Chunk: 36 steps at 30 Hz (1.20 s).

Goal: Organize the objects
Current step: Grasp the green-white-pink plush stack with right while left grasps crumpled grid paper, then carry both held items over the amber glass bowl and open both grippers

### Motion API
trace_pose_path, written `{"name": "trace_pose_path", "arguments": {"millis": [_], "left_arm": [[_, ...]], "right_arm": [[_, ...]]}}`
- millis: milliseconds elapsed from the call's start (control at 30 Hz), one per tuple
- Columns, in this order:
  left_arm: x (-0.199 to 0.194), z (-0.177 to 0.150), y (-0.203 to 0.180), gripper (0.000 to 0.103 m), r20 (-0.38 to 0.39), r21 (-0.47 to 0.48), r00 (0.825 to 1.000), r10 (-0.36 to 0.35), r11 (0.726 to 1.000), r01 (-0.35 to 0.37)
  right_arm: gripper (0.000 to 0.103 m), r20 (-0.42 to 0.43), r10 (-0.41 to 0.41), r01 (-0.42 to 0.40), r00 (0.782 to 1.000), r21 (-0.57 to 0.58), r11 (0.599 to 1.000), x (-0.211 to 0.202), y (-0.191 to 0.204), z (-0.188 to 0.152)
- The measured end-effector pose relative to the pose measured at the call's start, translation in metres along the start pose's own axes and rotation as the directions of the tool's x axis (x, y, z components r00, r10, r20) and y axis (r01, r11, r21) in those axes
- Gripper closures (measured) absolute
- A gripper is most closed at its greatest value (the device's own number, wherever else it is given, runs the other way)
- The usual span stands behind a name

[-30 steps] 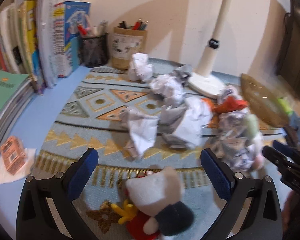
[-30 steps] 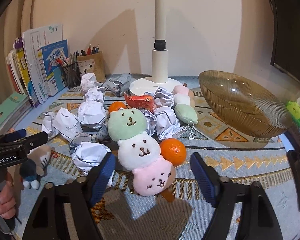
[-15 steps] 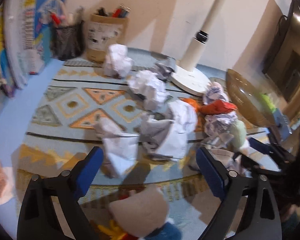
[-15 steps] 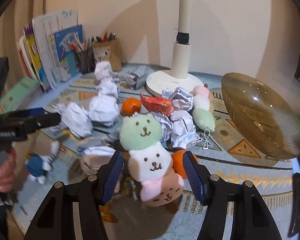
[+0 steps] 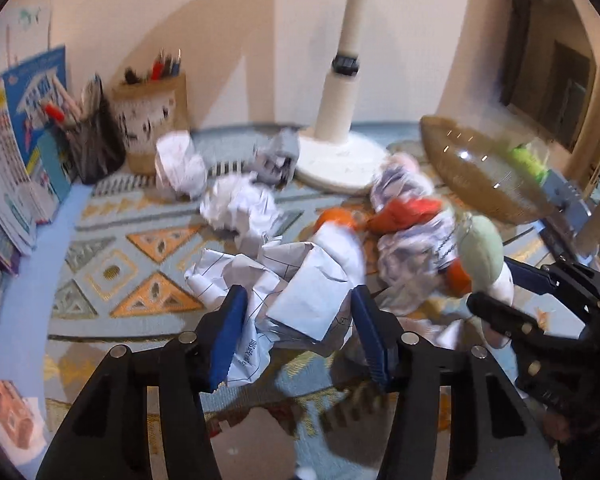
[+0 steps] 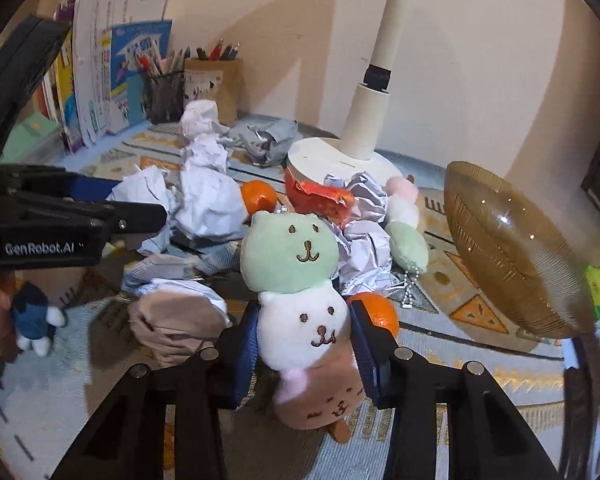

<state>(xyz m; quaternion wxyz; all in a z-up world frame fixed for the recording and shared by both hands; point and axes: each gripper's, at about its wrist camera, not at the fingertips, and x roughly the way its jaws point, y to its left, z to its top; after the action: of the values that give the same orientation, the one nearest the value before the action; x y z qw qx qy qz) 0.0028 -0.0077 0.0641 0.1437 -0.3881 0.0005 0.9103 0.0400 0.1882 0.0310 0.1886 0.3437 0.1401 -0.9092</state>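
My right gripper [image 6: 305,346] is shut on the bear plush skewer [image 6: 300,280], its blue pads pressing the white middle bear; the green bear sits above, the pink one below. The skewer also shows in the left wrist view [image 5: 482,256]. My left gripper [image 5: 296,332] has its blue pads on both sides of a crumpled white paper ball [image 5: 300,300], closing on it. Other paper balls [image 6: 208,204], two oranges [image 6: 260,196] and a red wrapper [image 6: 320,200] lie heaped on the patterned mat [image 6: 472,312].
An amber glass bowl [image 6: 512,248] stands at the right. A white lamp base [image 6: 340,156] is behind the heap. Pen cups [image 6: 212,80] and books [image 6: 112,72] line the back left. A small blue plush [image 6: 34,316] lies at the left.
Both grippers moved forward and narrowed. The right one closed on the white bear of the skewer. The left one moved over the plush to the paper ball and closed around it.
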Motion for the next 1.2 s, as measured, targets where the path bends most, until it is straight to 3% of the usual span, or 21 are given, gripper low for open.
{"name": "trace_pose_path", "arguments": {"millis": [167,300,500,600,667,733,900,1000,1100,1200], "left_arm": [[-0.038,0.017,-0.022,0.052,0.076,0.031,0.994,-0.079,0.997,0.077],[-0.053,0.040,-0.054,0.052,0.117,0.079,0.983,-0.144,0.988,0.135],[-0.032,0.060,-0.111,0.052,0.078,0.162,0.981,-0.179,0.973,0.164],[-0.013,0.050,-0.126,0.045,0.013,0.147,0.975,-0.220,0.965,0.215],[-0.004,0.041,-0.128,0.036,-0.023,0.152,0.975,-0.221,0.963,0.222],[0.000,0.032,-0.121,0.020,-0.032,0.144,0.982,-0.187,0.971,0.190],[-0.002,-0.001,-0.081,0.020,-0.086,0.089,0.986,-0.144,0.984,0.152],[-0.009,-0.019,-0.059,0.020,-0.110,0.039,0.982,-0.155,0.986,0.160],[0.001,-0.032,-0.057,0.020,-0.150,0.012,0.977,-0.149,0.988,0.153],[0.022,-0.036,-0.066,0.020,-0.192,0.027,0.978,-0.088,0.995,0.095]], "right_arm": [[0.061,0.114,0.060,-0.073,0.992,0.114,0.991,-0.046,-0.027,0.009],[0.061,0.167,0.024,-0.054,0.986,0.175,0.983,-0.075,-0.054,0.012],[0.061,0.180,-0.097,0.050,0.979,0.251,0.967,-0.101,-0.102,0.005],[0.061,0.116,-0.105,0.070,0.988,0.269,0.961,-0.095,-0.116,-0.005],[0.061,0.072,-0.101,0.078,0.992,0.277,0.958,-0.087,-0.121,-0.016],[0.061,0.040,-0.099,0.084,0.994,0.283,0.955,-0.079,-0.124,-0.025],[0.061,0.009,-0.072,0.066,0.997,0.302,0.951,-0.073,-0.131,-0.046],[0.061,0.007,-0.048,0.044,0.999,0.298,0.954,-0.072,-0.130,-0.055],[0.061,0.007,-0.012,0.010,1.000,0.294,0.956,-0.068,-0.123,-0.063],[0.061,-0.005,0.030,-0.027,1.000,0.308,0.951,-0.063,-0.115,-0.069]]}}
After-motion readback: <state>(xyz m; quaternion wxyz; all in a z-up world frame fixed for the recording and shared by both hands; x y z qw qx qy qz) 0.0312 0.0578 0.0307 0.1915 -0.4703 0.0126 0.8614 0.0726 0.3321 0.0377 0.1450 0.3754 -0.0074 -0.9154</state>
